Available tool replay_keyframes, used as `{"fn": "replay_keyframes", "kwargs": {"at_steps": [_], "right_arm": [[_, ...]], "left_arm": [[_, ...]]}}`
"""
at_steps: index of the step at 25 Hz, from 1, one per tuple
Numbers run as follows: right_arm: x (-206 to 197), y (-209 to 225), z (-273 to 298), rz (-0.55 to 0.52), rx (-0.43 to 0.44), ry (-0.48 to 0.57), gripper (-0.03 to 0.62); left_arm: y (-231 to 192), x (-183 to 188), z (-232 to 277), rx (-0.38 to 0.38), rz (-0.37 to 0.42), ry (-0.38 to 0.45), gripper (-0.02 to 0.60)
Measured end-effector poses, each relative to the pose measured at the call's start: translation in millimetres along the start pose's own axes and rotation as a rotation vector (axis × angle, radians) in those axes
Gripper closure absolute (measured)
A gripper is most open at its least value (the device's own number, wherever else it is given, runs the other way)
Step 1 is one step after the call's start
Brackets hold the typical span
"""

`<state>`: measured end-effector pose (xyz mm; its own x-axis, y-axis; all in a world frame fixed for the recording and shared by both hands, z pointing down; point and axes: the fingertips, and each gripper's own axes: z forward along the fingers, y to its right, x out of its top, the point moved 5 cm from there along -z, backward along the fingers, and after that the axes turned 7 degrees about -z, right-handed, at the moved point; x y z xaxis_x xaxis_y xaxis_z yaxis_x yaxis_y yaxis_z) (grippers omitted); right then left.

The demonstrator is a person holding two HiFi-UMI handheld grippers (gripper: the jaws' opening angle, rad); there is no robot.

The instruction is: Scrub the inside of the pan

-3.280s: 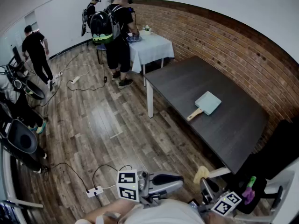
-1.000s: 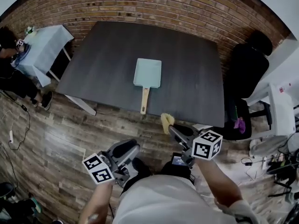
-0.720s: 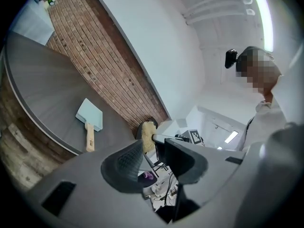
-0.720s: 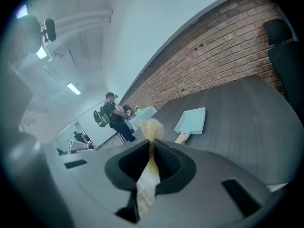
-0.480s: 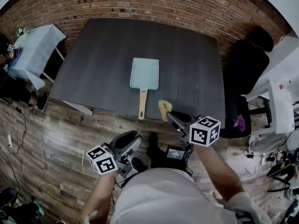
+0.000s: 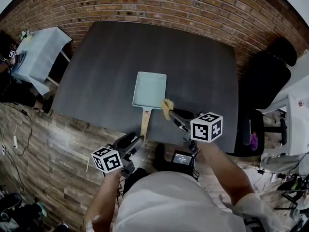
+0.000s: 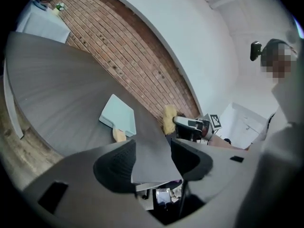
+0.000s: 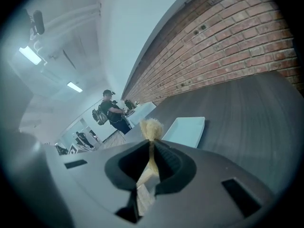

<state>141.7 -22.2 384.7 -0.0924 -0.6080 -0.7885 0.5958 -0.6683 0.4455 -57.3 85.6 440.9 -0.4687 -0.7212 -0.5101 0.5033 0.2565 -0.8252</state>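
Observation:
A pale teal square pan [image 6: 149, 90] with a wooden handle [image 6: 144, 122] lies on the dark table [image 6: 96, 66], handle toward me. My right gripper [image 6: 173, 114] is shut on a yellow sponge [image 6: 167, 108], which hangs over the pan's near right corner. The right gripper view shows the sponge [image 8: 152, 127] pinched between the jaws, with the pan [image 8: 186, 131] just beyond. My left gripper [image 6: 134, 140] is just short of the handle's end. Its jaws have just been opening. In the left gripper view that gripper [image 7: 153, 156] is open and empty, with the pan [image 7: 118, 113] ahead.
A brick wall [image 6: 159, 6] runs behind the table. A black chair [image 6: 263, 76] stands at the table's right end. A small table with a light cloth [image 6: 36, 52] is at the far left, with a person [image 8: 112, 110] beside it. Wood floor lies under me.
Both grippers have moved forward to the table's near edge. The sponge has come from off the table to the pan's near corner. The left gripper has dropped toward the handle.

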Motion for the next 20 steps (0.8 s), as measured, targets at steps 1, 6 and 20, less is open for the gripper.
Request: {"fn": "replay_keyframes", "kwargs": {"at_steps": [1,6,20], "right_arm": [[3,8,5,0.004,0.006,-0.006,0.559],[11,33,32,0.035,0.022,-0.036,0.559],[30,63,143,0.100,-0.019,-0.099,0.559]], "left_arm": [[-6,3,5,0.022,-0.005,-0.003,0.349],[-36,5,27,0.108,-0.025,-0.048,0.327],[-81,-3,81,0.077,-0.107,-0.294,0.304]]}}
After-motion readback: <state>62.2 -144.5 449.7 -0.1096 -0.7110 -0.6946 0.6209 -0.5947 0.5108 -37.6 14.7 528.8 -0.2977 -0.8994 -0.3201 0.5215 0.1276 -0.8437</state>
